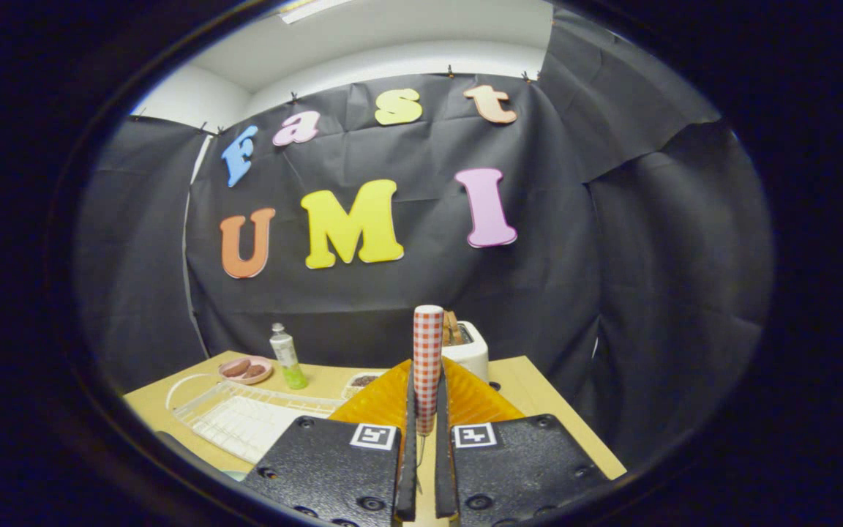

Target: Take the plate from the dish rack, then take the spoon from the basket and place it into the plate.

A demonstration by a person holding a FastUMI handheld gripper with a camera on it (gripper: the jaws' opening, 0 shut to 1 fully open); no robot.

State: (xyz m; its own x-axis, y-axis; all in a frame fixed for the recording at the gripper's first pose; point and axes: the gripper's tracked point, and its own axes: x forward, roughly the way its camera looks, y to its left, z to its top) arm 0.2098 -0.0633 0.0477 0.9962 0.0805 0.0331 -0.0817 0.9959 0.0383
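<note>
The gripper has its fingers nearly closed, clamped on the edge of the red-and-white checked plate, which stands upright on its rim between them. It looks rigid, light and probably slick, so this rim pinch seems right. Beyond lie an orange ribbed basket, a white wire dish rack to the left, and a far white toaster.

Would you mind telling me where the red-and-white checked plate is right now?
In the gripper view, the red-and-white checked plate stands edge-on, clamped between the gripper fingers, lifted above the wooden table, with the white toaster just behind it.
</note>
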